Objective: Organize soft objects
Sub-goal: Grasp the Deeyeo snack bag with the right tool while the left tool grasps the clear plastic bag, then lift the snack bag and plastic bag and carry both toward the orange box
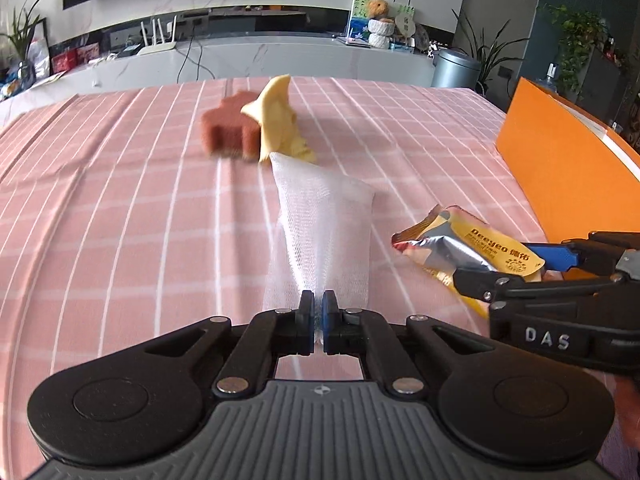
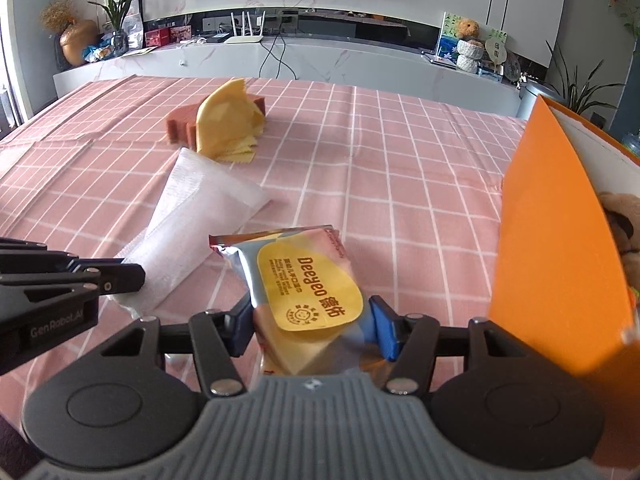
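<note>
On the table under a pink cloth with a white grid (image 1: 120,208), four soft things lie in a loose line from the far middle toward the near right edge. Farthest out sits a reddish-brown sponge block (image 1: 228,126), and a pale yellow crumpled cloth (image 1: 278,118) leans against its right side, touching it. A white mesh pouch (image 1: 320,220) stretches from the yellow cloth back to the left gripper (image 1: 318,320), whose blue-padded jaws are pressed together on the pouch's near end.

Just right of the pouch, a foil wet-wipe packet with a yellow label (image 2: 304,284) sits between the fingers of the right gripper (image 2: 310,328). Its jaws are clamped on the packet's two sides, the blue pads (image 2: 384,328) pressing against the wrapper. The packet's far end points toward the middle of the table.

At the right edge of the table stands an orange box with an open flap (image 2: 560,240), near the right gripper. A brown plush toy (image 2: 622,216) shows inside it, partly hidden by the flap.
</note>
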`<state>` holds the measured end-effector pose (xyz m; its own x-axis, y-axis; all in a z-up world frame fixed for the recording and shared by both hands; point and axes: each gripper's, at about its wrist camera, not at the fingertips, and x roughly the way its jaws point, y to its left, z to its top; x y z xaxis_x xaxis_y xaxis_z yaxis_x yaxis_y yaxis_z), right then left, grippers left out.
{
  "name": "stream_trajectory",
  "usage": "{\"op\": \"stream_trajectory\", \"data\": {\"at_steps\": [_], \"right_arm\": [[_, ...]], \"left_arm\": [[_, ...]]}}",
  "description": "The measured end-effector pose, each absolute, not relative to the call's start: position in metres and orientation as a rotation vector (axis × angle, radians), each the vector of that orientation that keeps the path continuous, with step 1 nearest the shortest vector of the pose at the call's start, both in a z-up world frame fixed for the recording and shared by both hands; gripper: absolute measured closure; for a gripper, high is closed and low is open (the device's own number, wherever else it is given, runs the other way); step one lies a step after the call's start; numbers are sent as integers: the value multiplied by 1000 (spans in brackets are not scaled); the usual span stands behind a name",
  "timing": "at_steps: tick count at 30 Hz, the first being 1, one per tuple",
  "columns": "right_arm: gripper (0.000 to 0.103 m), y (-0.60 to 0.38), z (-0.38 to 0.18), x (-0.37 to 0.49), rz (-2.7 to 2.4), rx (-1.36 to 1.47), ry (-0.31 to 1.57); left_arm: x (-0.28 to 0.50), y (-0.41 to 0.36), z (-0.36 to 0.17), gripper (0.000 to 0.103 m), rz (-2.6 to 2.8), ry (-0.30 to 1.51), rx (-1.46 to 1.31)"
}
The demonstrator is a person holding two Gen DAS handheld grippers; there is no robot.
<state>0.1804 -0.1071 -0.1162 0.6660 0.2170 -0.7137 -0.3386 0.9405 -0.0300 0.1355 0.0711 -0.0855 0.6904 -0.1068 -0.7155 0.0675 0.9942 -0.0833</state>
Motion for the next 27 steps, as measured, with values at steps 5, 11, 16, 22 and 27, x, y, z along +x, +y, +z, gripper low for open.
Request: {"op": "stream_trajectory", "data": {"at_steps": [5,11,16,22,27], "right_arm": [[44,-115,-116,156,320,-168,792],[41,-119,-112,151,325,-155,780],[28,-121,-101,143,337,-169,695],[28,-123,-102,149,363,-165,681],[20,-123,-110,158,373,-150,701]], "left_arm": [[111,72,-85,97,-87,804,-68],[101,66,-83,89,-45,737,-39],[97,67,-72,52,-82,662,-78],[112,70,-70,32,-86,647,-130],[124,67,-81,23,-73,658,-102]]}}
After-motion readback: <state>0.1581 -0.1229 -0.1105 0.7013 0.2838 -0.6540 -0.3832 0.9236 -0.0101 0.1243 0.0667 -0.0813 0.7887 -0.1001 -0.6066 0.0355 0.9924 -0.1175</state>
